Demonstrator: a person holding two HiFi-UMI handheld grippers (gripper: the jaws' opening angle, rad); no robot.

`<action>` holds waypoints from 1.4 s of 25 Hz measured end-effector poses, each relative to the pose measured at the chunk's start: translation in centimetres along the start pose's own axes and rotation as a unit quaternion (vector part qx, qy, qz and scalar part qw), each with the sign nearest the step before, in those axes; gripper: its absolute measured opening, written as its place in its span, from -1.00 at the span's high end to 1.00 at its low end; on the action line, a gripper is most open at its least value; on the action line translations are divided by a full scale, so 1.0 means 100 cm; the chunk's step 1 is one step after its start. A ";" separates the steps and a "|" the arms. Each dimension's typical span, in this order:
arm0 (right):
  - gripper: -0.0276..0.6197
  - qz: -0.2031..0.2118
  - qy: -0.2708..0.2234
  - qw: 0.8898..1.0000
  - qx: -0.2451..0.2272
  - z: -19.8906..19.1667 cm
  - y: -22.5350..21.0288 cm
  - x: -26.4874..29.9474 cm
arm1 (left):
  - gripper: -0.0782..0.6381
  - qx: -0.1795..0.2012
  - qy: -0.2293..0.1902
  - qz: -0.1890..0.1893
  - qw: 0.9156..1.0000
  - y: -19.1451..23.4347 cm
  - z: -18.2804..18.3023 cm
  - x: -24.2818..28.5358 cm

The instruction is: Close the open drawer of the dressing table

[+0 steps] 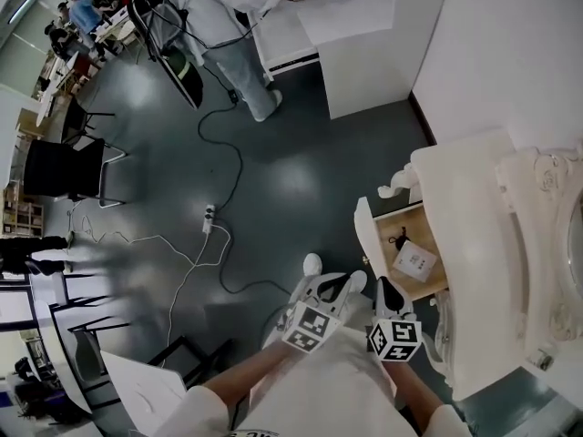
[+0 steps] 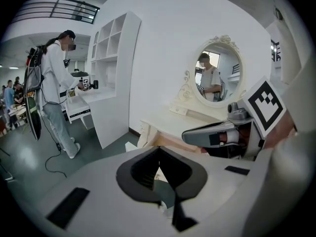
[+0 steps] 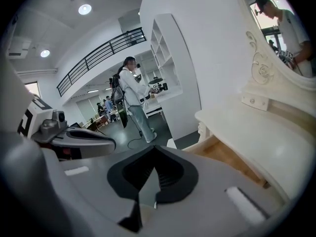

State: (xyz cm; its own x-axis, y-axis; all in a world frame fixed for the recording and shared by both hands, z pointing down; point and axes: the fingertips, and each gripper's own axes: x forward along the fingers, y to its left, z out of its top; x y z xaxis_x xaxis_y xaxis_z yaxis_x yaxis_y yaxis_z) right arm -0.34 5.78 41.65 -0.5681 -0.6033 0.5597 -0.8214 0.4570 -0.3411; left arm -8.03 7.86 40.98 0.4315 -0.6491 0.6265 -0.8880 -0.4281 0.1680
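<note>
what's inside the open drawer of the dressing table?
Head view: the drawer holds a flat white packet and a small dark item, too small to identify. Its inner part is covered by the tabletop, so anything there can't be seen.

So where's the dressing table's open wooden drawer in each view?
Head view: open wooden-lined drawer right of centre, pulled out leftward from the table.
Left gripper view: drawer is a thin wood strip at centre.
Right gripper view: drawer is a wood strip right of centre.
Shared landmark: cream dressing-table top, right over the drawer.
</note>
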 end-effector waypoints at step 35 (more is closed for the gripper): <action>0.91 -0.022 0.047 0.999 0.006 -0.057 -0.034 0.049 | 0.75 0.050 0.068 -0.051 0.995 0.013 -0.094 0.098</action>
State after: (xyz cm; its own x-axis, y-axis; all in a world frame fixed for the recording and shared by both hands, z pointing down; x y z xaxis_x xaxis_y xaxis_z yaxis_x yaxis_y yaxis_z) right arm -0.01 5.03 49.85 -0.5246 -0.5589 0.6422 -0.8465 0.4227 -0.3236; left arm -6.43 6.84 54.49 0.4864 -0.5112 0.7085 -0.8175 -0.5525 0.1626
